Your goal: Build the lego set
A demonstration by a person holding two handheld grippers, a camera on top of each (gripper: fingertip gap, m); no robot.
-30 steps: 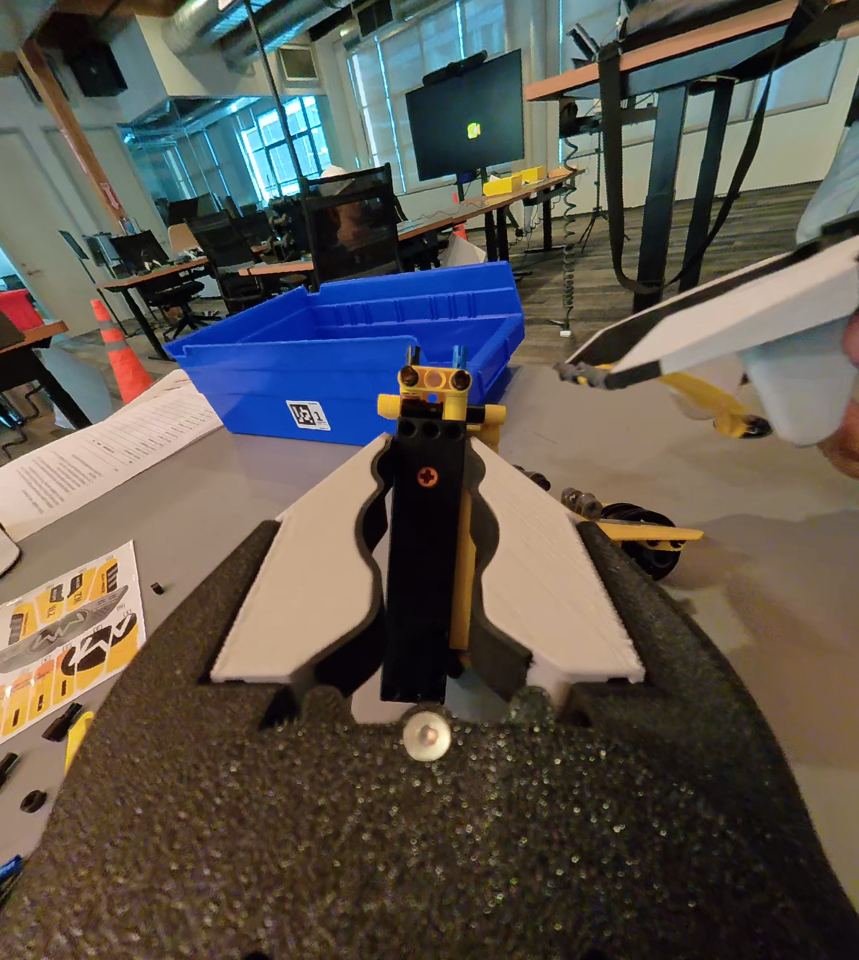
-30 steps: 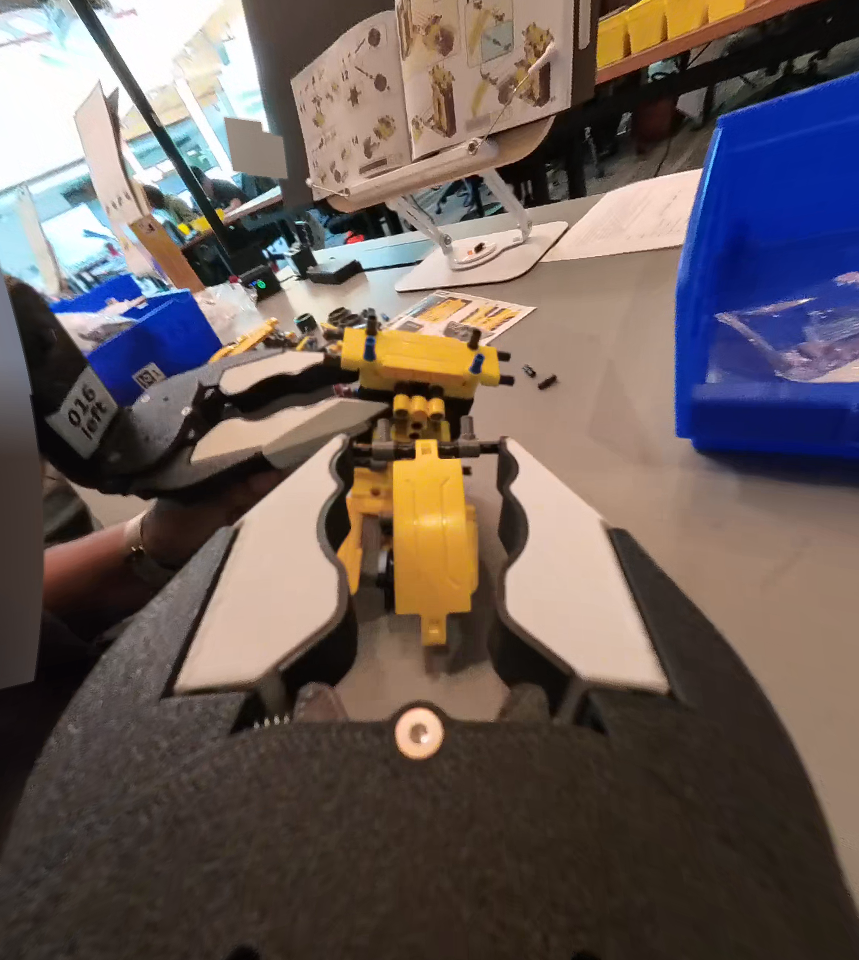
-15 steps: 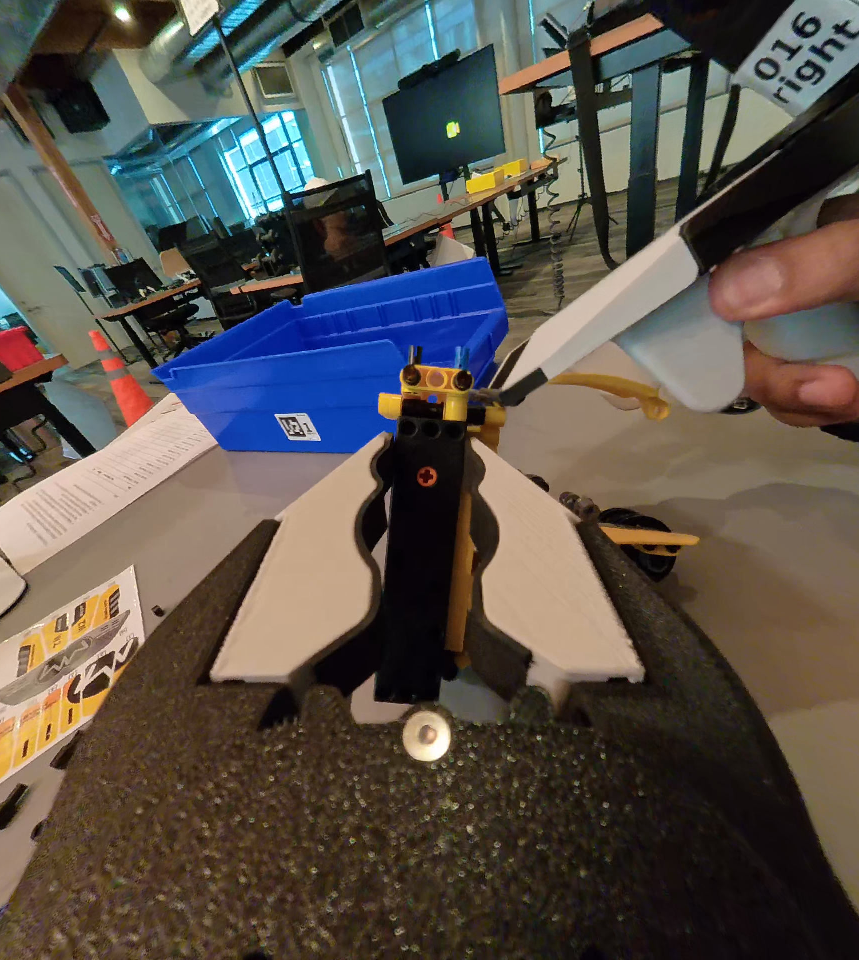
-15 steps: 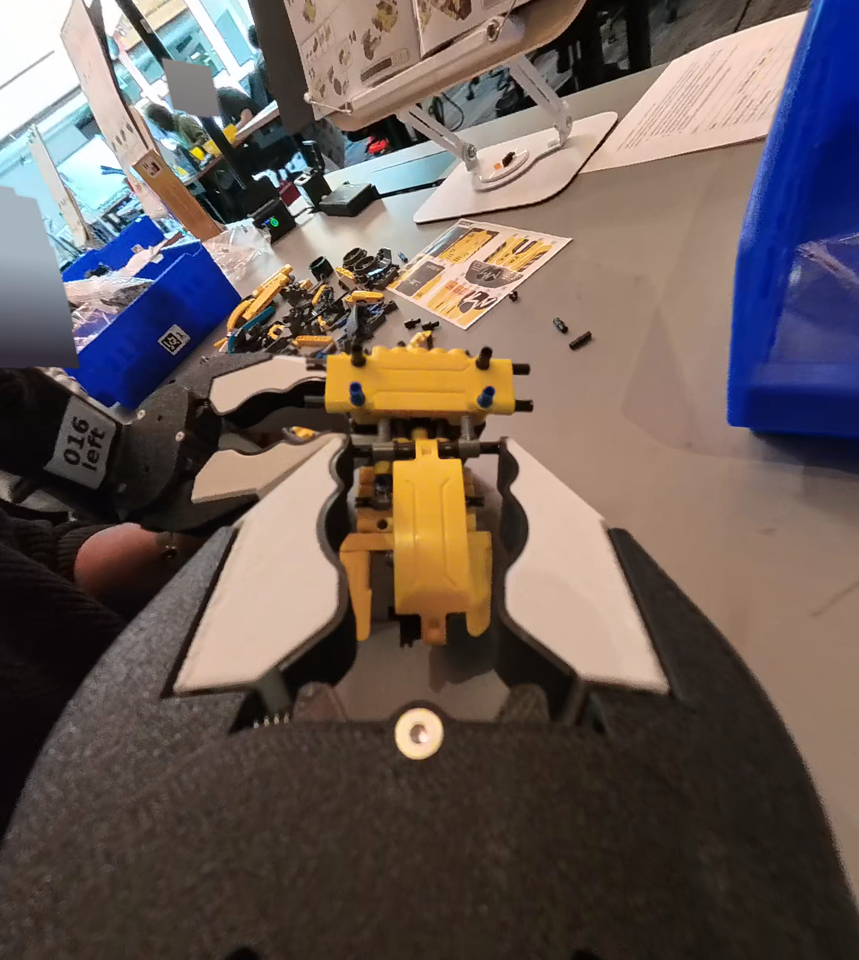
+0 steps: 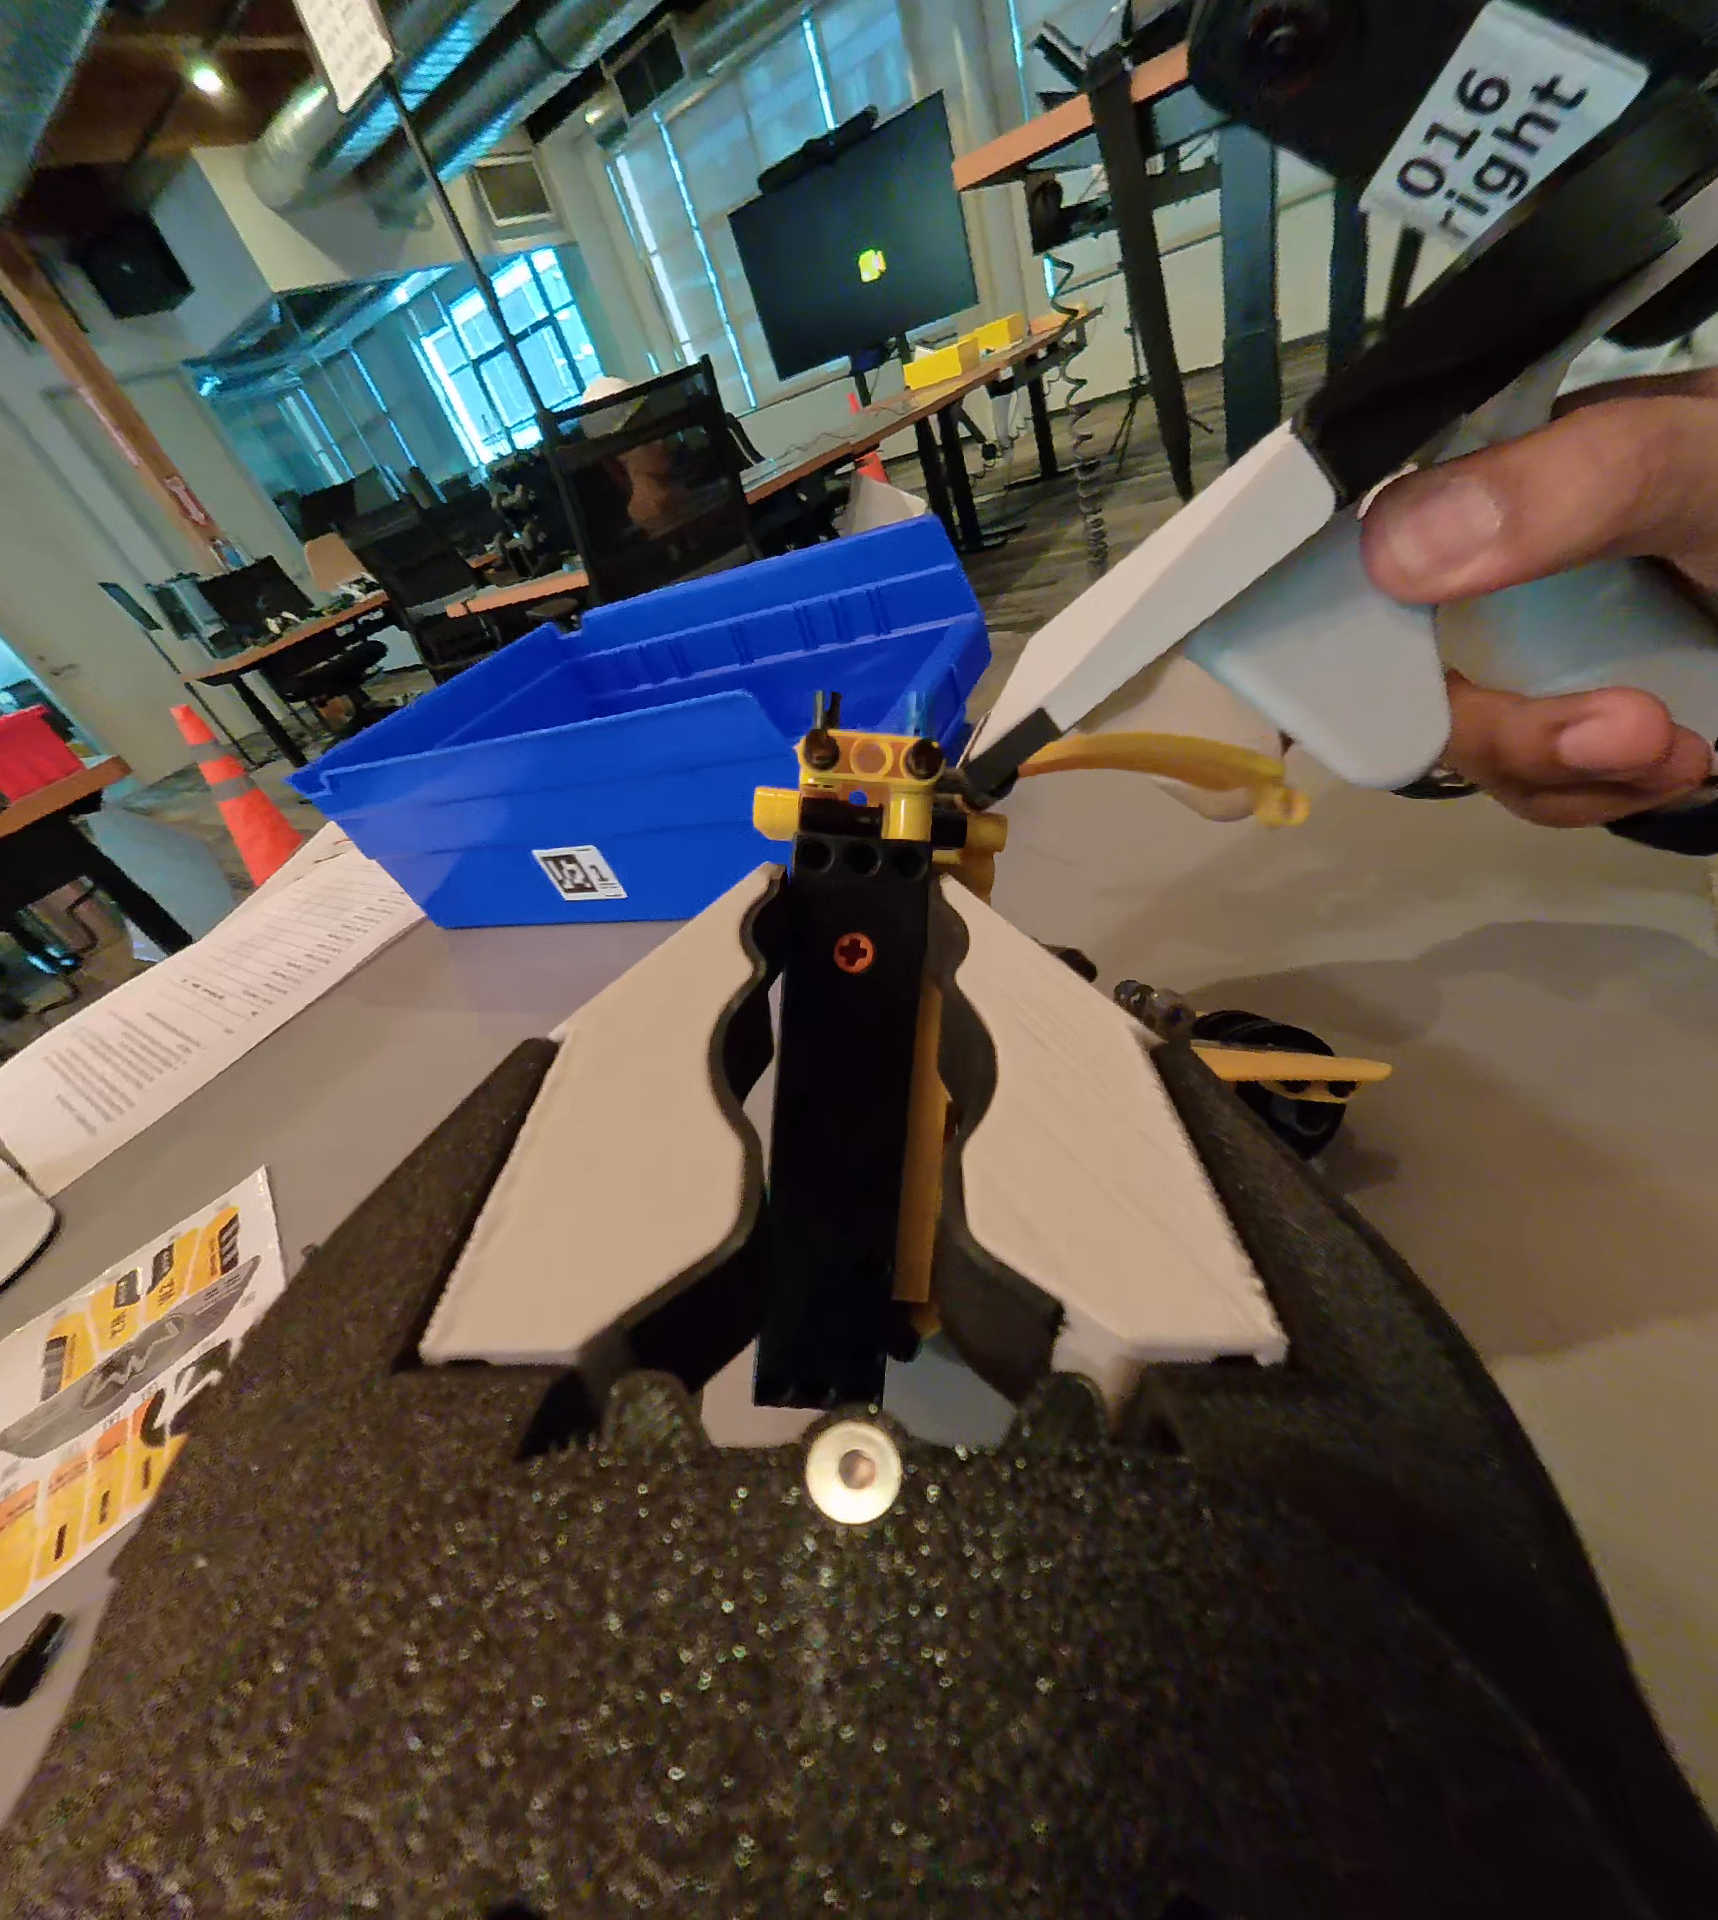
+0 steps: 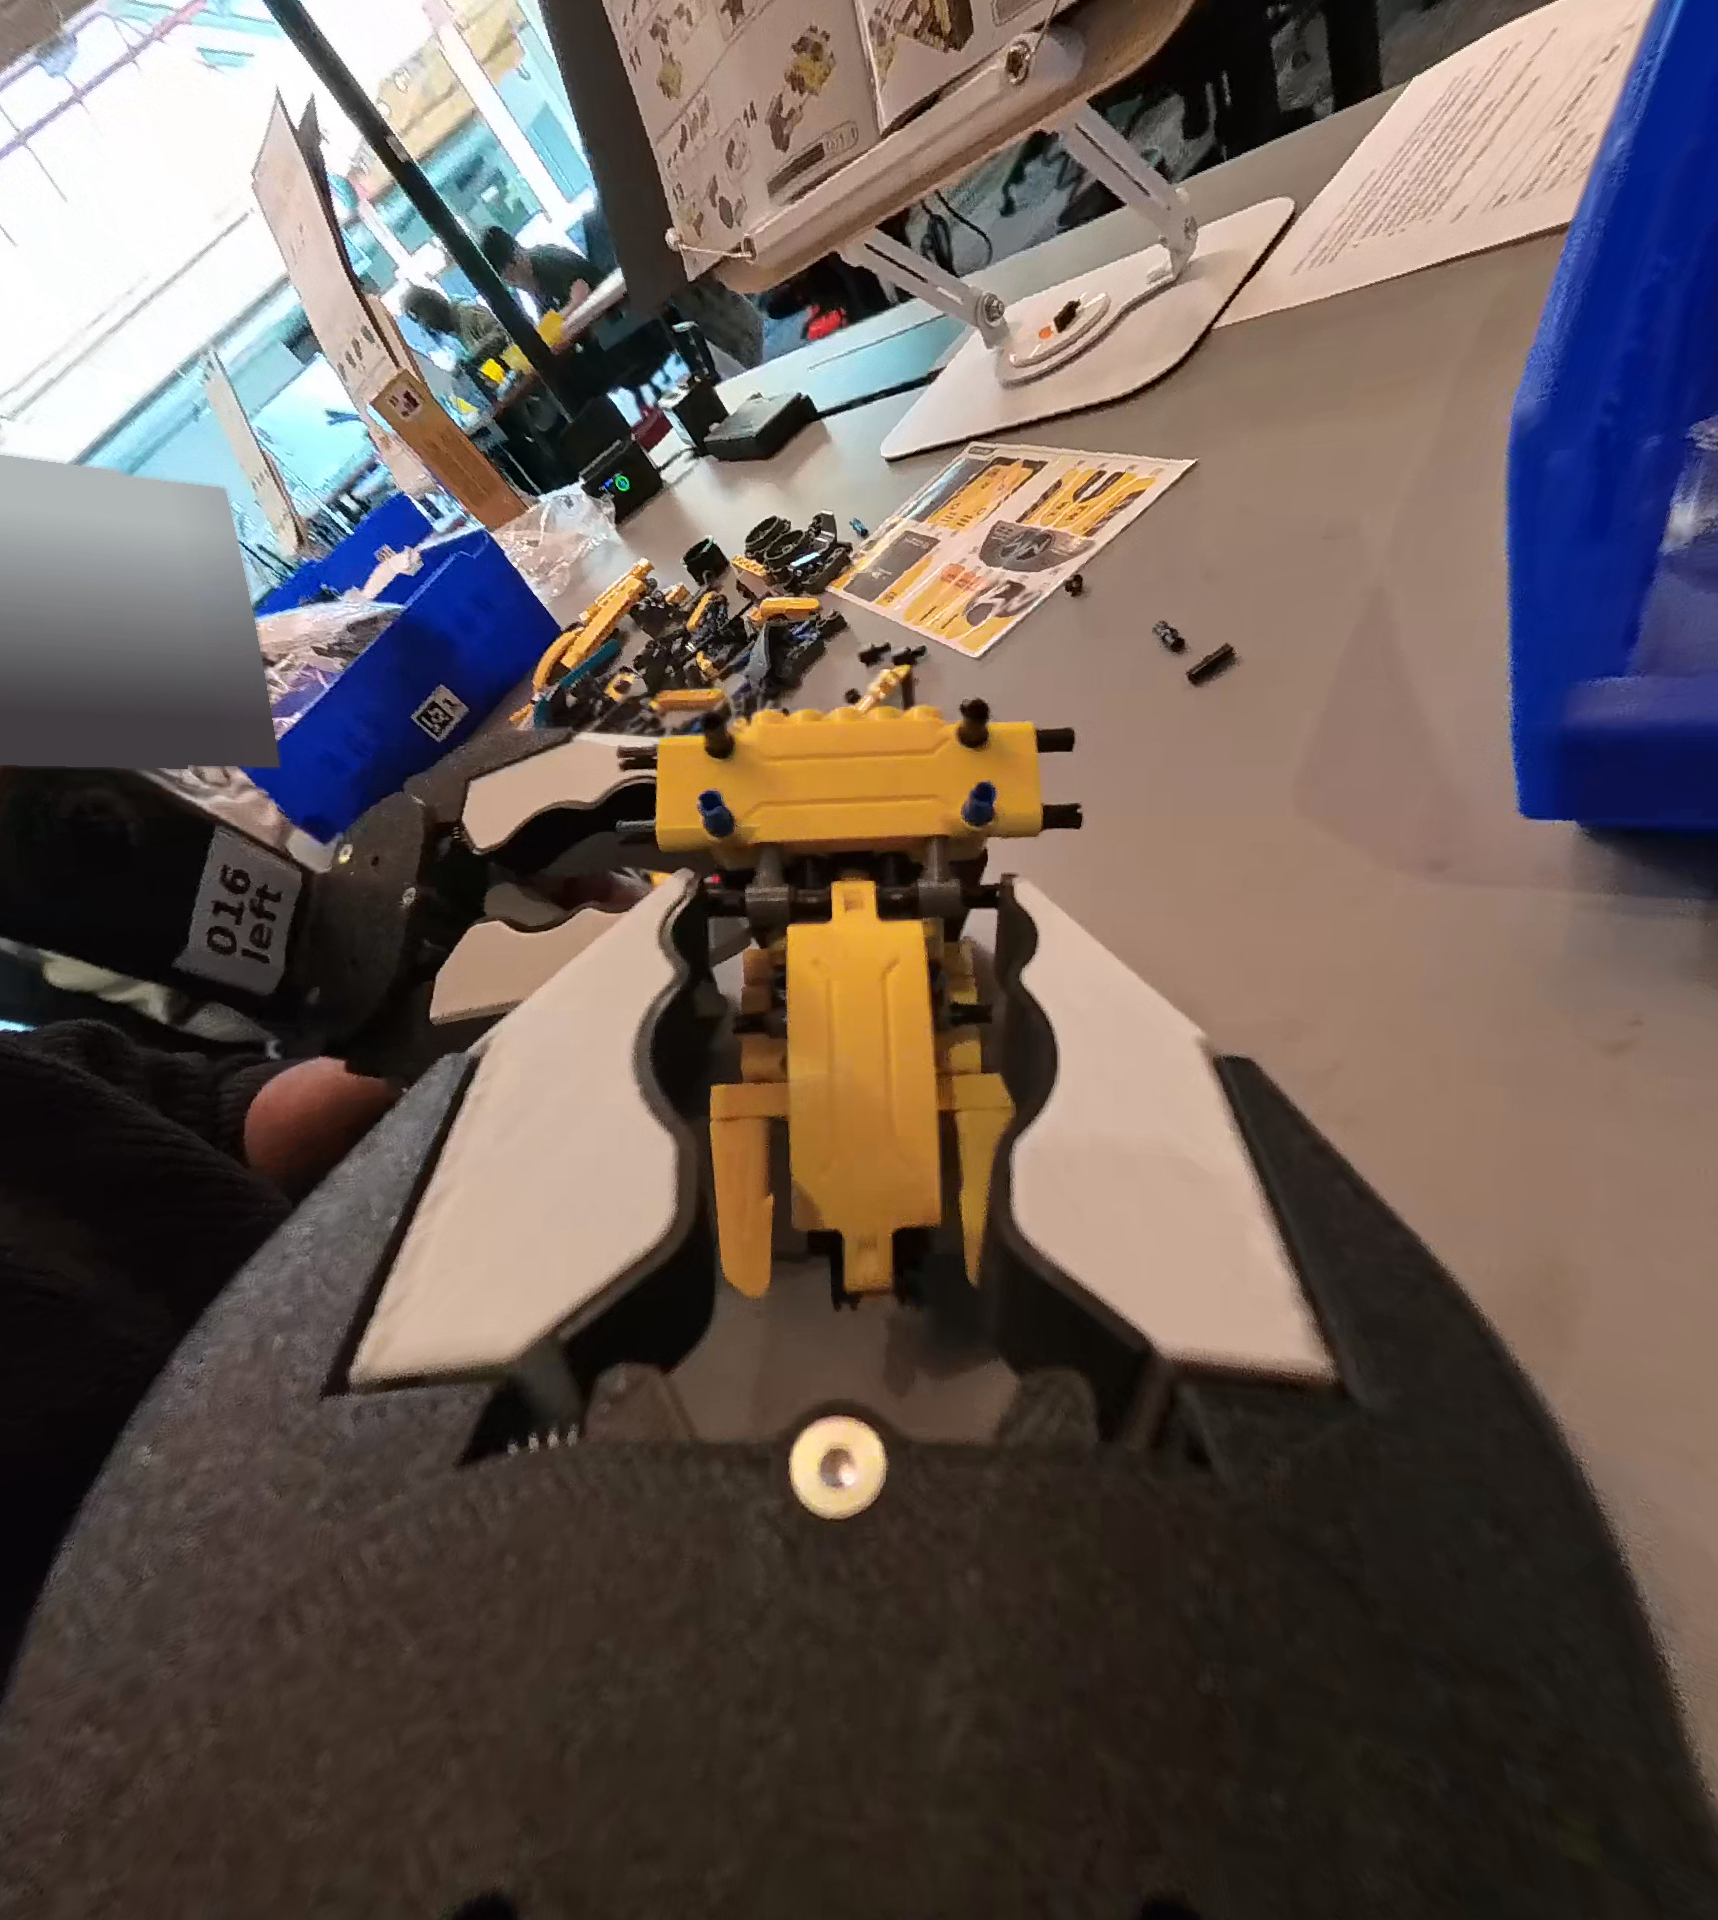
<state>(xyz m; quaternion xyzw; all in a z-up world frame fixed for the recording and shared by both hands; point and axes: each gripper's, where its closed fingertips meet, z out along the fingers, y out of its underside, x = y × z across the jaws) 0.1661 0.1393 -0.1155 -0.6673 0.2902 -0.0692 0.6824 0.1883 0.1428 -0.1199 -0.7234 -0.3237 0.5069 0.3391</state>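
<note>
the left gripper point(image 5: 860, 883) is clamping narrowly on a long black brick beam point(image 5: 839, 1122), holding it end-on so that the yellow block point(image 6: 839, 779) at its far end is sticking out past the fingertips, free to be reached from the side. the right gripper point(image 6: 850, 894) is closing on a yellow curved piece point(image 6: 860, 1081) that is lying lengthwise between its jaws, its front end sitting right against the yellow block with its black and blue pins; whether the two are actually joined is hard to tell. in the left wrist view the right gripper's tip is touching the block's side, with a person's hand point(image 5: 1613, 613) squeezing the handle. both assemblies are hanging above the grey table point(image 6: 1354, 987), well clear of the loose parts pile point(image 6: 699, 634), the sticker sheet point(image 6: 1021, 540) and the blue bin point(image 5: 647, 769) beyond.
</note>
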